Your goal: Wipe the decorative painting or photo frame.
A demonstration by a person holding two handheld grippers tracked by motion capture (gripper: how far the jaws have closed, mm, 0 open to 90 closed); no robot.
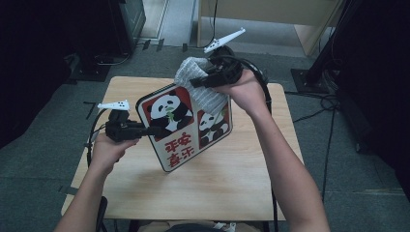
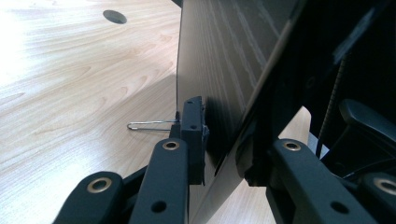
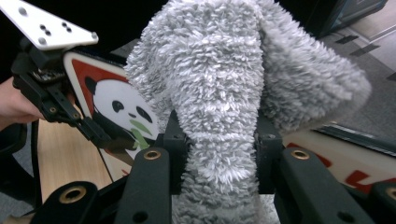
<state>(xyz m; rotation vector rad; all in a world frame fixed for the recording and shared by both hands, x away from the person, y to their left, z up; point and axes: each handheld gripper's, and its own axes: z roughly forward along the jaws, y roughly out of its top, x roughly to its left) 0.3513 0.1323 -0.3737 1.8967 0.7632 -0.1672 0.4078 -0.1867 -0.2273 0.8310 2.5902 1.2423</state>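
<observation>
1. The table (image 1: 217, 188) is a light wood-grain top standing on grey floor; a round cable hole (image 2: 115, 17) shows in it in the left gripper view.
2. The panda tray (image 1: 186, 126), a flat rectangular board with rounded corners, red panels, two pandas and red characters, is held tilted up off the table, its picture side facing the high view. In the left gripper view its plain back rises edge-on above the wood.
3. The grey cloth (image 1: 200, 84), a fluffy towel, hangs bunched over the tray's far upper corner and drapes down across the right-hand panda.
4. The right claw (image 1: 200, 81) is pinching the grey cloth: in the right gripper view the pile is squeezed between both jaws and bulges above them.
5. The left claw (image 1: 154, 130) is clamped on the tray's left edge, one jaw on the picture side, the other on the back.
6. A thin bent wire (image 2: 152, 124) lies on the table just beside the left claw's jaw.
</observation>
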